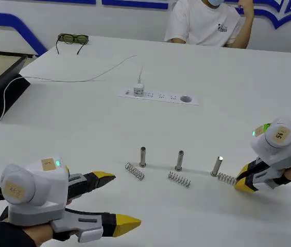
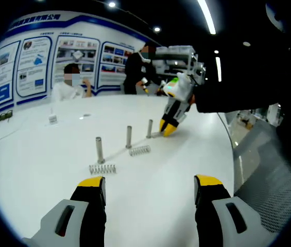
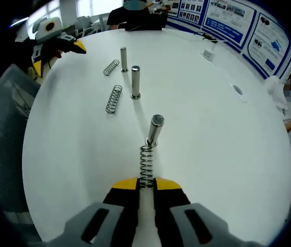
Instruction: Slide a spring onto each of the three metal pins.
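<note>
3 metal pins stand upright in a row on the white bench [image 1: 83, 123]: the left pin [image 1: 143, 156], the middle pin [image 1: 180, 160] and the right pin [image 1: 217, 165]. None carries a spring. Each has 1 lying flat beside it, at about 5 o'clock in the head view: the left spring [image 1: 134, 171], the middle spring [image 1: 178, 179] and the right spring [image 1: 226, 178].

The right tongs [image 1: 239, 185] sit at 4 o'clock of the row, jaws together on the near end of the right spring. In the right gripper view the coil runs out at 12 o'clock from the tips, and its far end lies at the foot of the right pin. The left tongs [image 1: 123, 199] hover at 7 o'clock, jaws wide apart and holding nothing, well apart from the pins.

The task looks barely begun, with the 1st spring only just gripped.

- **Droop:** Held by 1 end, the spring may sag or swing when lifted, so its open mouth could miss the pin top.
- **Squeeze:** Too hard a grip could crush the end coils, or flick the spring out across the bench.
- **Pin:** Whether the pins are fixed cannot be told, so a sideways nudge might topple the right pin.
</note>
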A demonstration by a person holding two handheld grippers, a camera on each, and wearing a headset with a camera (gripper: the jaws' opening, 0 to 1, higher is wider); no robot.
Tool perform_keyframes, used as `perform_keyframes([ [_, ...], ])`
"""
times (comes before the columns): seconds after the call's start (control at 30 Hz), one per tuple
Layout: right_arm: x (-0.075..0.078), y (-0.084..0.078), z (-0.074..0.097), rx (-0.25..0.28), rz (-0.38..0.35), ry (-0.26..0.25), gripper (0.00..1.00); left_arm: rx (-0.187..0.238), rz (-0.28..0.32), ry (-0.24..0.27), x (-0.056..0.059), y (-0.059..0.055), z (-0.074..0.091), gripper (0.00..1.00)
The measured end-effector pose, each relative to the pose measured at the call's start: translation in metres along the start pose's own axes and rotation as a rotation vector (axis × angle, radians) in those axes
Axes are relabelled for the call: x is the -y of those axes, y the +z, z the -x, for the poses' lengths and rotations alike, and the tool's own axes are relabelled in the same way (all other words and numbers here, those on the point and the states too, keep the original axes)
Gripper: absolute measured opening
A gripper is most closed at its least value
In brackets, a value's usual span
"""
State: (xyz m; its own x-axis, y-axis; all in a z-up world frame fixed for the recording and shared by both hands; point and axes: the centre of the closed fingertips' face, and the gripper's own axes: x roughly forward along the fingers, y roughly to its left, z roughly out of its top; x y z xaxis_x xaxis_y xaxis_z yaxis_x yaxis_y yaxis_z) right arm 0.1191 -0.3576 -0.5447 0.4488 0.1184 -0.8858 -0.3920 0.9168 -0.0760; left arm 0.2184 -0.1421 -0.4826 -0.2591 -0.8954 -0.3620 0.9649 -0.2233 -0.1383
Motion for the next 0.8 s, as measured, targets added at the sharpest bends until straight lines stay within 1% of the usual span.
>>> perform_keyframes([
  [0.07,-0.002,-0.001,0.0,0.0,-0.001,-0.003,0.12,-0.002,-0.005,-0.009,0.002,0.0,-0.002,0.7],
  [0.17,-0.01,-0.002,0.003,0.005,-0.003,0.001,0.11,-0.002,-0.009,-0.027,0.006,0.001,-0.008,0.69],
  [0.3,-0.024,0.001,0.01,0.017,0.006,0.01,0.11,-0.01,-0.021,-0.068,0.014,0.001,-0.017,0.66],
  [0.43,-0.042,0.009,0.013,0.039,0.025,0.028,0.11,-0.02,-0.043,-0.11,0.023,0.001,-0.028,0.62],
  [0.6,-0.065,0.021,0.011,0.054,0.064,0.056,0.11,-0.032,-0.074,-0.152,0.032,0.002,-0.042,0.57],
  [0.8,-0.079,0.03,0.007,0.066,0.084,0.079,0.11,-0.056,-0.11,-0.191,0.039,-0.001,-0.053,0.53],
])
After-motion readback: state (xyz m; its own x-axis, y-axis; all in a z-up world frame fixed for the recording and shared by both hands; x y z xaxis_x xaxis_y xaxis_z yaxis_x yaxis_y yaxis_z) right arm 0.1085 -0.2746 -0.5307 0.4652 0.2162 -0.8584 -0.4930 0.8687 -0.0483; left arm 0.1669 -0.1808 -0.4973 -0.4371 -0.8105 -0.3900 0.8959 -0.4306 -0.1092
